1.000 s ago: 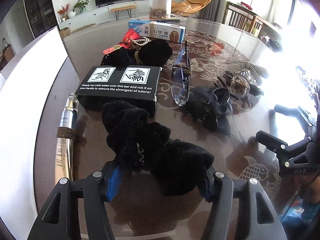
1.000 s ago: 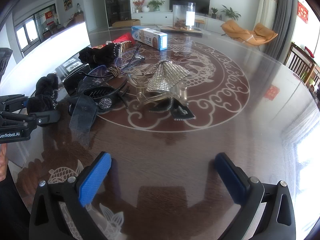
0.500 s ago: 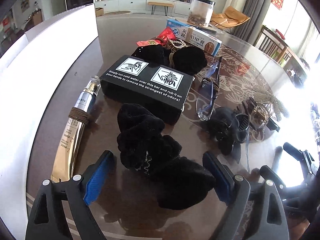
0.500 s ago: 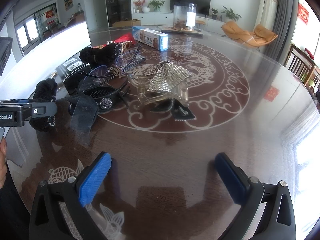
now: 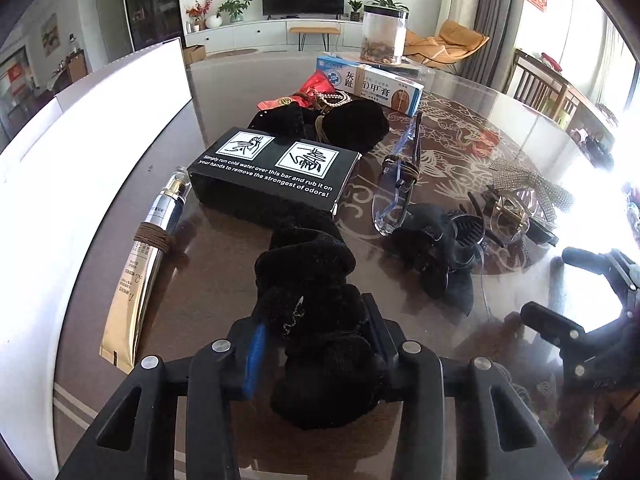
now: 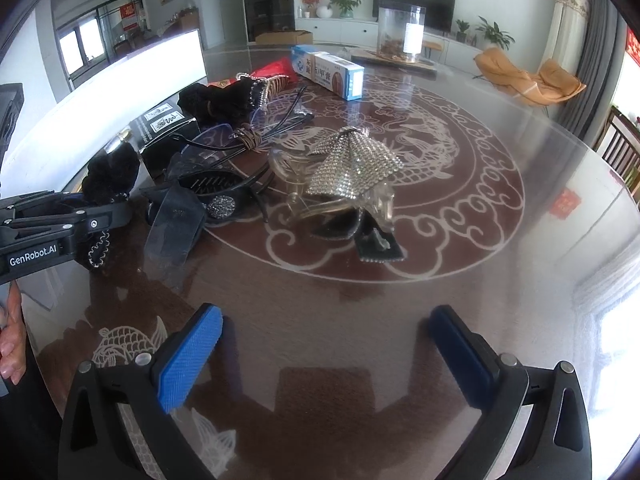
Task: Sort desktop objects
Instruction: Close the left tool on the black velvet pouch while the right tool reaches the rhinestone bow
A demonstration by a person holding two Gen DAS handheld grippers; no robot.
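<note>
My left gripper [image 5: 314, 346] is shut on a black velvet scrunchie [image 5: 308, 280], which bulges out in front of and behind the jaws. In the right wrist view the left gripper [image 6: 100, 216] shows at the left edge with the scrunchie [image 6: 110, 174] in it. My right gripper [image 6: 320, 344] is open and empty, low over the bare glass tabletop. In front of it lie a rhinestone bow clip [image 6: 352, 168], a black hair claw [image 6: 212, 186] and glasses [image 6: 224, 140].
A black box [image 5: 276, 176] with white print lies ahead of the left gripper, a gold tube [image 5: 140, 264] to its left. Behind are another black scrunchie [image 5: 352, 124], a blue-white carton [image 5: 372, 84] and a clear jar [image 5: 384, 34]. A white panel [image 5: 80, 128] borders the table's left.
The left gripper opened over the black scrunchie half a second ago, then closed on it again, now squeezing it tighter. The right gripper has not moved.
</note>
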